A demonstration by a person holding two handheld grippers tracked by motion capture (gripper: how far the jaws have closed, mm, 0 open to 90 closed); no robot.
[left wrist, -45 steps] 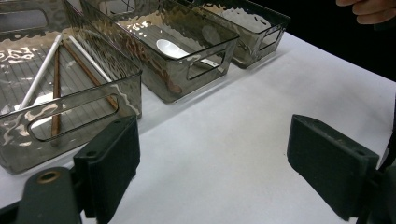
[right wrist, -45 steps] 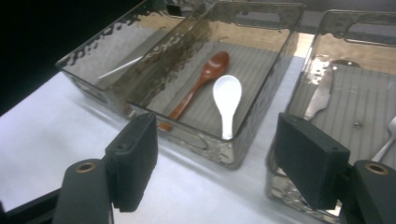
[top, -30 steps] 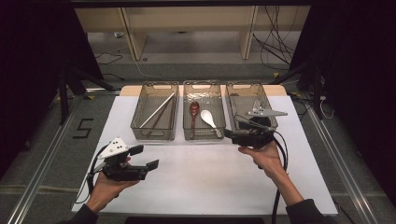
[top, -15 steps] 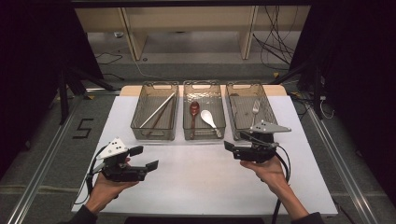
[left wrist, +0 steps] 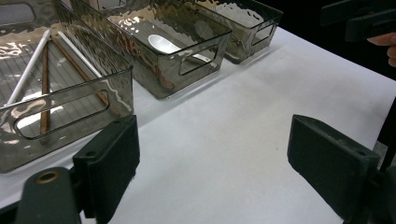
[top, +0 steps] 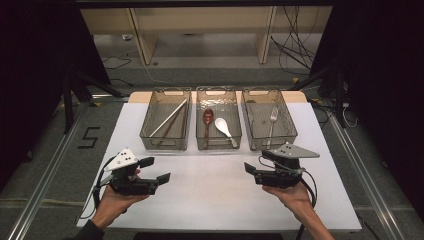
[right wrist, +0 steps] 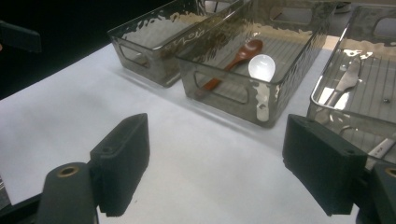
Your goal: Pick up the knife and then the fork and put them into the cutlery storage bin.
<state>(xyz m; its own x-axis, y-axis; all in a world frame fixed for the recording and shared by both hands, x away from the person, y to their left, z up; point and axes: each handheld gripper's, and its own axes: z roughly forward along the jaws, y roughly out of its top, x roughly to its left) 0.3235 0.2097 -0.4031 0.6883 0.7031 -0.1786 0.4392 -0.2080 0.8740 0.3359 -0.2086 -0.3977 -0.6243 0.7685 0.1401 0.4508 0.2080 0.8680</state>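
Three smoky clear bins stand in a row at the back of the white table. The left bin holds a white and a brown chopstick. In the middle bin lie a red-brown spoon and a white spoon. A metal fork rests in the right bin. My left gripper hovers open over the front left of the table, holding nothing. My right gripper is open and bare in front of the right bin.
Bare white tabletop lies between the two grippers and in front of the bins. Wooden shelving legs and loose cables are on the floor beyond the table. A metal rail runs along the left side.
My right gripper has drawn back from the right bin toward the front of the table and sits lower. The left gripper has barely shifted.
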